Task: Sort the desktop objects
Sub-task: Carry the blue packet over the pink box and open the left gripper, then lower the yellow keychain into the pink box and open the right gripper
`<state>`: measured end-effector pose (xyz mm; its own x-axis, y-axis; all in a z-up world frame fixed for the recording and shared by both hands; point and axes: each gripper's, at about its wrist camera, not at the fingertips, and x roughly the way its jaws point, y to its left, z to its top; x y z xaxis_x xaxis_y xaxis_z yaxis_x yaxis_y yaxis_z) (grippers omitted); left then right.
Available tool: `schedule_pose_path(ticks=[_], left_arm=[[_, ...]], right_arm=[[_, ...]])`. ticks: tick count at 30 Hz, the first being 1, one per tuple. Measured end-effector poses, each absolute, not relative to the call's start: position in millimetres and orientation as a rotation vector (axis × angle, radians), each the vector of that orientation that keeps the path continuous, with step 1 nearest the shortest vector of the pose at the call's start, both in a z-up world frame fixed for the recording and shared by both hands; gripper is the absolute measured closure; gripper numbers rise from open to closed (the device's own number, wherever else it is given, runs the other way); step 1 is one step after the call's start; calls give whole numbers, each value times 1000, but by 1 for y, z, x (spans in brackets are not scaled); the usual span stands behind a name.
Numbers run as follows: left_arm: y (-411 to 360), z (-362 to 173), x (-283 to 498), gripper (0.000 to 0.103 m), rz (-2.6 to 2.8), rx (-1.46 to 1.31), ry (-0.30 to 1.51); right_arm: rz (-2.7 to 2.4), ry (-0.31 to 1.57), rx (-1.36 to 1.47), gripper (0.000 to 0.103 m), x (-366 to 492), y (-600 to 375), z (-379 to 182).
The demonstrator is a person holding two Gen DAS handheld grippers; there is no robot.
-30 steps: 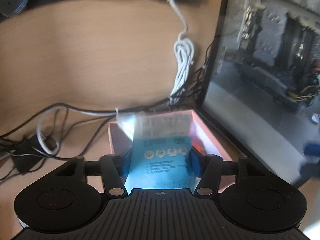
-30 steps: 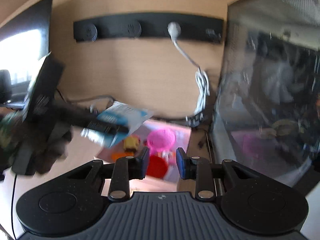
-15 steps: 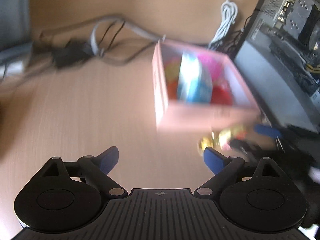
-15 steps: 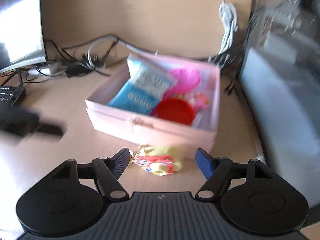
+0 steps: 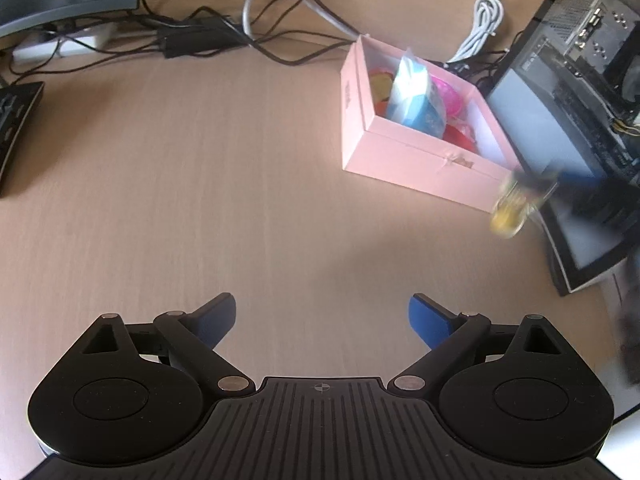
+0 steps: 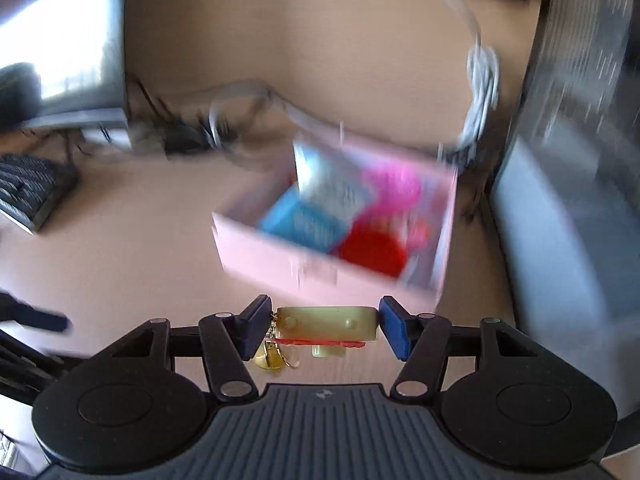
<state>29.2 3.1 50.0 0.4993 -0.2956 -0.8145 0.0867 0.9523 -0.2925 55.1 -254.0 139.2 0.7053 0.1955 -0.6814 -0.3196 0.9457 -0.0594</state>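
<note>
- Here the right gripper (image 6: 325,326) has a pale yellow, flat plastic keychain charm (image 6: 327,322) lying crosswise between its blue pads (image 6: 394,330); its jaws have just been closing in, and both pads now sit against the charm's two ends, so it is clasped.
- A gold metal ring (image 6: 274,356) and a strip of red trim hang from the charm's underside, just above the light wooden desk (image 5: 200,200).
- From the left wrist view the same charm (image 5: 509,210) shows as a yellow blur beside the near right corner of the pink cardboard box (image 5: 416,168), outside it.
- The left gripper (image 5: 322,316) has its jaws spread wide with nothing between them, only bare desk.
- Inside the pink box lie a blue-and-white plastic packet (image 5: 414,96) standing on edge, a bright pink round plastic item (image 5: 452,98) and a red round lid (image 6: 374,252).
- Behind the box a white coiled cable (image 5: 482,26) lies by a dark glass-sided computer case (image 5: 568,92); black cables (image 5: 192,36) trail along the back left, and a black keyboard (image 6: 28,190) sits at the left edge.
</note>
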Motion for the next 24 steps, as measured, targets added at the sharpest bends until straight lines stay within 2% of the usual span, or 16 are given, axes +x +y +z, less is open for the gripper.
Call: schedule_pose_path(ticks=[6,9,10,11,15,17,19,24], left_arm=[[-2,54,23,5,-270,-241,997],[3,54,20,4,-249,-251,992],[6,54,19,4,-237,-256,992],[8,53,19,4,-226,-260,992],[21,51,15,4,-168,-277,999],[27,49,14,4,-138,-285,1006],[31,47,13,4,-111,-289,1017],[34,47,12,4,-73,-273,1032]], right_arm=[[252,568,-198,43,76,-258,210],[256,640,-175,42,112,-261,208],[270,669,-139,35,124,-265,204],[261,685,-108,32,134,-269,198],[245,721,-75,31,164,-268,175],[287,755,-38,37,175,-259,160],[317,787,-24,54,181,-247,145],[310,835,-98,57,206,-208,102]])
